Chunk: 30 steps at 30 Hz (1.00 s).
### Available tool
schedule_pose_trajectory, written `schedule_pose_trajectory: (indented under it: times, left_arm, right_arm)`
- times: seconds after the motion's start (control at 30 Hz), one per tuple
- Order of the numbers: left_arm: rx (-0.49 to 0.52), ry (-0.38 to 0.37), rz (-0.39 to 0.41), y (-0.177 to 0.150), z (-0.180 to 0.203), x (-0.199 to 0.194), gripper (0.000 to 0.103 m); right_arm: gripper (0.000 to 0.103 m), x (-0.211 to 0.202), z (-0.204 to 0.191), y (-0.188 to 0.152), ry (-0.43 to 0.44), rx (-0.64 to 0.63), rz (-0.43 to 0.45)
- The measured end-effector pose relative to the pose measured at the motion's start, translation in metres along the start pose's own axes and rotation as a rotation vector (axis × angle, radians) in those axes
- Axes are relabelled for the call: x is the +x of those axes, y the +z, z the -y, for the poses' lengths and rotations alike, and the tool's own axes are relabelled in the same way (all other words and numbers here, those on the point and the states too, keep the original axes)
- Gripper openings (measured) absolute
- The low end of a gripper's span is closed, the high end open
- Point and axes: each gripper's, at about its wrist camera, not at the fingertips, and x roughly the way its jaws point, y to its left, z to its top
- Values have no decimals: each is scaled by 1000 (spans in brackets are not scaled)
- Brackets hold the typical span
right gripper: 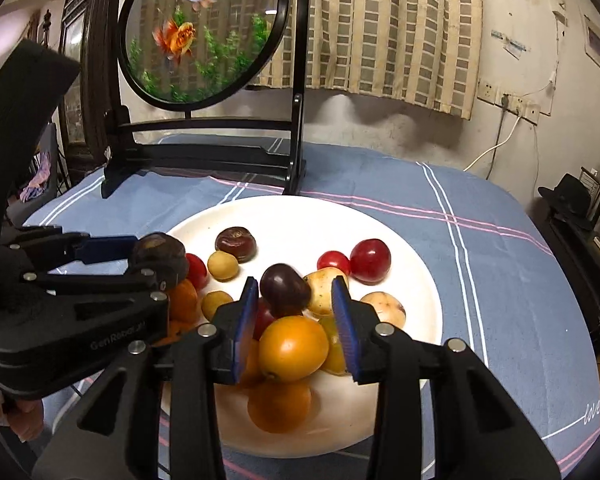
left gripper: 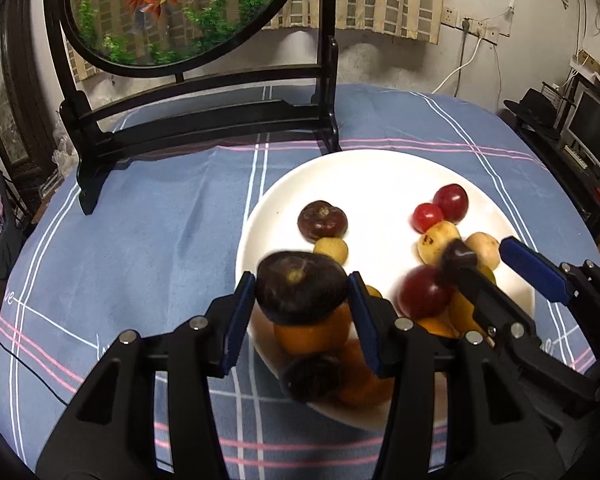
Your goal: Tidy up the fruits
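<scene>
A white plate on the blue checked cloth holds several fruits: dark water chestnuts, red cherry-like fruits, pale yellow round fruits and orange ones. My left gripper is shut on a dark water chestnut and holds it above the plate's left side. My right gripper stands over the fruit pile with a small dark fruit between its blue pads; only the left pad seems to touch it. An orange fruit lies just below.
A black-framed round fish-picture stand stands at the back of the table. Another water chestnut and two red fruits lie at the plate's far side. Shelves and a monitor are at the right.
</scene>
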Motion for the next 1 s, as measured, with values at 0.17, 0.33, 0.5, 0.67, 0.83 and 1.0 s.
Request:
schedule_pose_trajectory:
  times: [0.17,0.33,0.5,0.67,0.83,1.0]
  left_arm:
    - [-46,-5,21,4,-3,-3,79]
    - [-25,-21,38,3,4,-14,85]
    - [-17,-26,39,-4,7,-31,88]
    - [3,-30,39,-20,11,-52,90]
    - [-3,-30,34,-53,7,-74,90]
    - [-23,-45,19,-87,0,-94,91]
  right_arm:
    - [38,-2,6,-3,6,11,-15]
    - [38,-12,15,-9,23,63,-27]
    - [38,-27,22,-15,27,99,-30]
    - [40,-45,19,-27,28,106,-44]
    - [40,-63,8,-55,12,118,-102]
    - [40,-84,1,-81,-2,140,-147]
